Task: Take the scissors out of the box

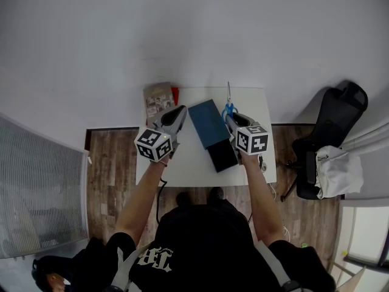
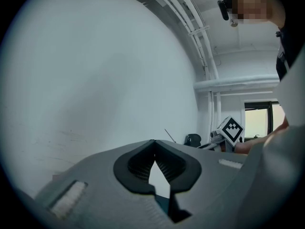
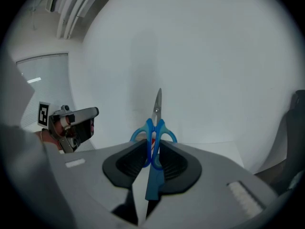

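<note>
Grips the scissors by the blue handles in the jaws of the right gripper, blades pointing away toward the wall. Holds them outside the box, just to its right, over the far part of the table. Shows the left gripper with jaws clenched tip to tip, nothing between them, left of the box.

There are two grippers, the left hand-held gripper and the right hand-held gripper. There is one pair of scissors, one box, one worktop, one office chair and one booklet.
</note>
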The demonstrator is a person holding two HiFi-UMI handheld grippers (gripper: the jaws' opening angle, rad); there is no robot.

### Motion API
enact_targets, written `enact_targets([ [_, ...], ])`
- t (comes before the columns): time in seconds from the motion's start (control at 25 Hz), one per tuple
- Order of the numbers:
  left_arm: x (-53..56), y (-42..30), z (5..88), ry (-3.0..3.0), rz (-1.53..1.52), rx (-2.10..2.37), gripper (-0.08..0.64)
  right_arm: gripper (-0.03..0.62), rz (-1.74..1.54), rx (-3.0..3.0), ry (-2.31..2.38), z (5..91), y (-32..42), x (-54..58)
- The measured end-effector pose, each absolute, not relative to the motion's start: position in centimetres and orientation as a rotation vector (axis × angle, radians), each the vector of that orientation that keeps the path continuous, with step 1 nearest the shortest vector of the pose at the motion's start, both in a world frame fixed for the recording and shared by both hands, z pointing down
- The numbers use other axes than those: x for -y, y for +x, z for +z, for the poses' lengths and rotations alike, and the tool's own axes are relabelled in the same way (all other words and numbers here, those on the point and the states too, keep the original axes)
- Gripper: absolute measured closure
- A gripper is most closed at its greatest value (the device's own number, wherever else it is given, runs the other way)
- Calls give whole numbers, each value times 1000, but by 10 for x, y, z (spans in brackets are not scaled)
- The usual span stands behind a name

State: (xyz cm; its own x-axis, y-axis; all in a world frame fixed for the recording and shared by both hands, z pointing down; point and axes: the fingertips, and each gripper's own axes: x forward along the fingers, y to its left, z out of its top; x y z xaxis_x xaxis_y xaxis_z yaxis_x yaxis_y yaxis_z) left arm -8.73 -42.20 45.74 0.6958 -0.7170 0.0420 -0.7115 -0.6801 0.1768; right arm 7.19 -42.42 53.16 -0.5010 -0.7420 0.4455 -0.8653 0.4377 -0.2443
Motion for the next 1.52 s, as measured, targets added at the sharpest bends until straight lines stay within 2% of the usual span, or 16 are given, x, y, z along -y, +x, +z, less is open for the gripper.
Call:
enact_targets([
  [0.72, 417, -90, 441, 2745, -74, 1177, 563, 506, 500, 2475, 1395, 507, 66, 421],
  [1.52, 416, -89, 440, 2749, -61, 1174, 563, 505, 472, 2476, 1382, 504, 67, 419],
])
